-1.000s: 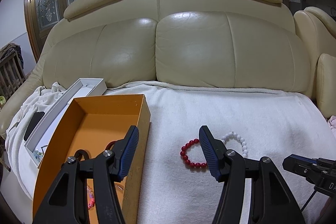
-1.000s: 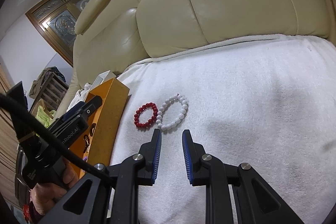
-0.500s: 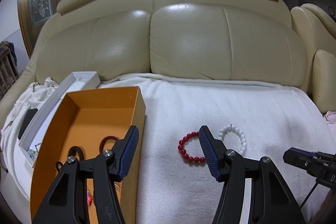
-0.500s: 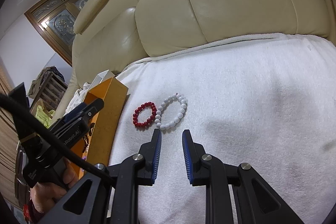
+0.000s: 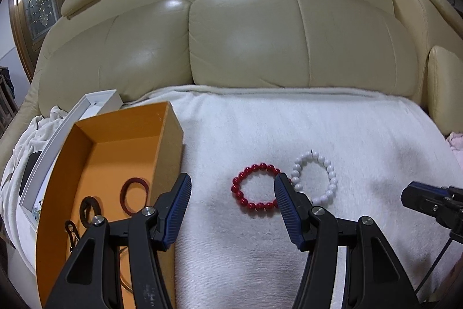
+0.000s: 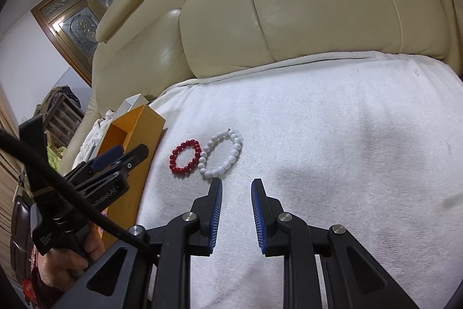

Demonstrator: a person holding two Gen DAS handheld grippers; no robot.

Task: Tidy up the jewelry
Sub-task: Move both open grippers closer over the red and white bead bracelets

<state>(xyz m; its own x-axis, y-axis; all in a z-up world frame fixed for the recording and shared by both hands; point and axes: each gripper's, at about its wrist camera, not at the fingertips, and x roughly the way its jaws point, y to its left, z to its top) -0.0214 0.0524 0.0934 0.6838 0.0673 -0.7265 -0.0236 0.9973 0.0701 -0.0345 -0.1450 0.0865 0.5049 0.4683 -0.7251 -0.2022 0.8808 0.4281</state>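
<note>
A red bead bracelet point(image 5: 254, 187) and a white bead bracelet point(image 5: 315, 178) lie side by side, touching, on the white blanket point(image 5: 332, 135). Both show in the right wrist view, red point(image 6: 185, 160) and white point(image 6: 221, 154). An orange box point(image 5: 170, 135) stands to their left, holding a red ring point(image 5: 134, 193) and dark rings. My left gripper point(image 5: 233, 196) is open and empty, just in front of the red bracelet, beside the box. My right gripper point(image 6: 236, 194) is open and empty, a little short of the white bracelet.
A white box lid point(image 5: 95, 103) lies behind the orange box on crumpled cloth. The cream leather sofa back point(image 5: 246, 42) rises behind the blanket. A wooden door point(image 5: 37, 10) stands at far left. The right gripper's tip point(image 5: 428, 201) enters the left wrist view.
My left gripper has moved right and up, from over the orange box towards the red bracelet. The right gripper has barely moved. Both stay open.
</note>
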